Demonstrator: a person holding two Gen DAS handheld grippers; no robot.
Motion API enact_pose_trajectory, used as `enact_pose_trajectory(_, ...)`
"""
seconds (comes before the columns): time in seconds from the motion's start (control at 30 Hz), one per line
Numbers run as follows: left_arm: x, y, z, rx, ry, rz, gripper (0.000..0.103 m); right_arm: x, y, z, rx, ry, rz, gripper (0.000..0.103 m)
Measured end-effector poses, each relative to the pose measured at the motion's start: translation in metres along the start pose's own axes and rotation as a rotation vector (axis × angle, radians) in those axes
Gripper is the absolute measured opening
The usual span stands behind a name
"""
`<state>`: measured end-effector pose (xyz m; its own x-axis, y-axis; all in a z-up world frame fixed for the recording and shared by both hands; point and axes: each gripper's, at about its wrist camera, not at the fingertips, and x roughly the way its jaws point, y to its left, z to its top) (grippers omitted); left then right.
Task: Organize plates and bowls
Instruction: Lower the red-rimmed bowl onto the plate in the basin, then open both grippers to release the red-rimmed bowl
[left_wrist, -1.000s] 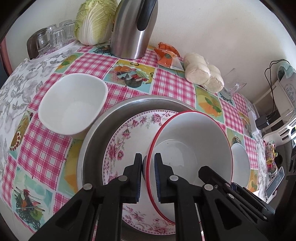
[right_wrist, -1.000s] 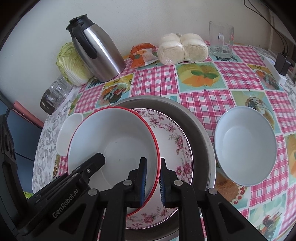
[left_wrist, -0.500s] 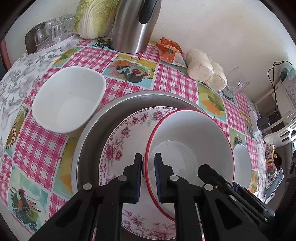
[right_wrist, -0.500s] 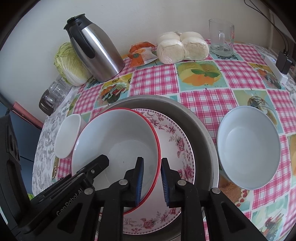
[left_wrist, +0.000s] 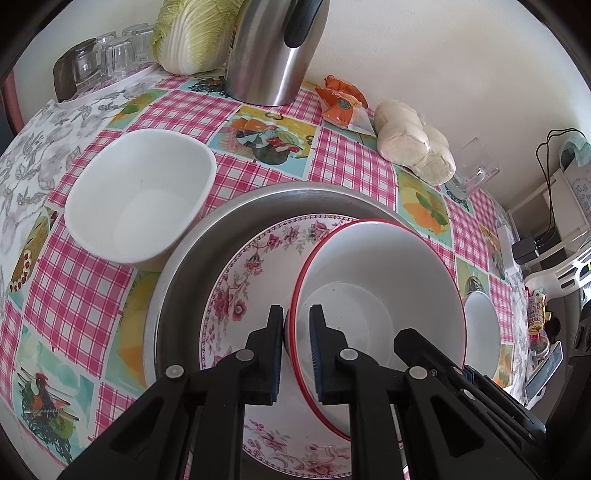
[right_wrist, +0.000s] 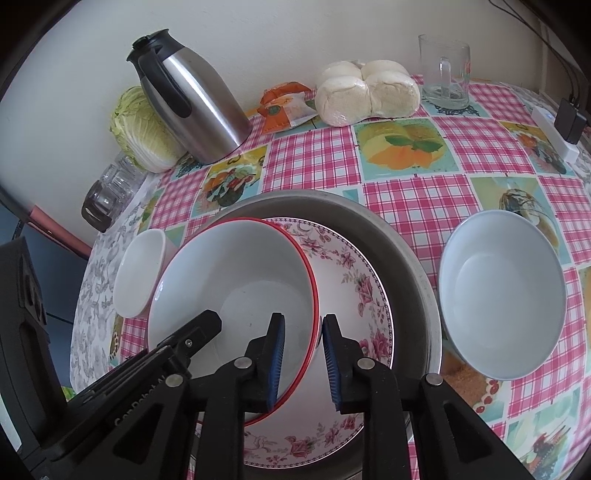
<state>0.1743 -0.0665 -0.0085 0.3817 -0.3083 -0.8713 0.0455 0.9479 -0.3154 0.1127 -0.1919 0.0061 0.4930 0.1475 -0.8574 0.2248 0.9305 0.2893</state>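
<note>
The red-rimmed bowl (left_wrist: 384, 295) sits inside the flowered plate (left_wrist: 251, 266), which lies in a round metal tray (left_wrist: 192, 251) on the checked surface (left_wrist: 258, 170). That makes one plate and three bowls: besides the red-rimmed one, a white squarish bowl (left_wrist: 140, 195) stands just beside the tray on one side and a pale round bowl (right_wrist: 502, 306) just beside it on the other.

The left tongs (left_wrist: 296, 332) straddle the near rim of the red-rimmed bowl, one finger outside and one inside. Their jaws have just eased apart a little and stand barely open, with a thin gap showing between the inner pad and the rim.

The right tongs (right_wrist: 303, 347) straddle the opposite edge of the same bowl. They have just been opening too, are a little wider, and their outer pad stands clear of the rim.

Further back stand one steel jug (right_wrist: 192, 99), one cabbage (right_wrist: 144, 129), a pack of buns (right_wrist: 365, 92), an orange packet (right_wrist: 284, 107), one glass mug (right_wrist: 443, 70) and several upturned glasses (left_wrist: 107, 55).
</note>
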Motion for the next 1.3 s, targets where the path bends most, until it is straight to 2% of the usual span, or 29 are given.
enact_pose_trajectory(0.07,-0.004,-0.001,0.001,0.001,-0.013,0.002,0.017,-0.001,0.0,0.0,-0.003,-0.001,0.001,0.024)
enact_pose_trajectory(0.13,-0.007,-0.002,0.002,0.004,-0.021,0.007,0.023,-0.004,0.001,0.0,-0.009,-0.008,-0.001,0.024)
enact_pose_trajectory(0.4,-0.021,-0.002,0.002,0.003,-0.057,0.009,0.027,-0.026,0.003,0.005,-0.023,-0.055,-0.007,0.024)
enact_pose_trajectory(0.57,-0.04,-0.003,0.001,0.008,-0.113,0.015,0.041,-0.043,0.003,0.008,-0.032,-0.093,-0.006,0.024)
enact_pose_trajectory(0.67,-0.049,-0.001,0.0,0.001,-0.136,0.018,0.048,-0.051,0.003,0.008,-0.036,-0.114,-0.02,0.032)
enact_pose_trajectory(0.73,-0.053,0.002,0.0,-0.012,-0.149,0.022,0.057,-0.054,0.002,0.009,-0.038,-0.122,-0.032,0.037)
enact_pose_trajectory(0.9,-0.06,0.009,-0.002,-0.043,-0.171,0.05,0.068,-0.058,-0.003,0.01,-0.029,-0.132,-0.057,0.06)
enact_pose_trajectory(0.97,-0.061,0.012,-0.002,-0.054,-0.177,0.067,0.071,-0.059,-0.004,0.01,-0.03,-0.136,-0.065,0.063)
enact_pose_trajectory(1.03,-0.061,0.015,-0.002,-0.062,-0.18,0.087,0.081,-0.06,-0.006,0.01,-0.03,-0.14,-0.07,0.067)
enact_pose_trajectory(1.2,-0.061,0.02,-0.003,-0.077,-0.191,0.122,0.082,-0.06,-0.007,0.01,-0.036,-0.147,-0.077,0.085)
enact_pose_trajectory(1.3,-0.062,0.023,-0.003,-0.083,-0.205,0.149,0.084,-0.06,-0.007,0.01,-0.04,-0.15,-0.076,0.088)
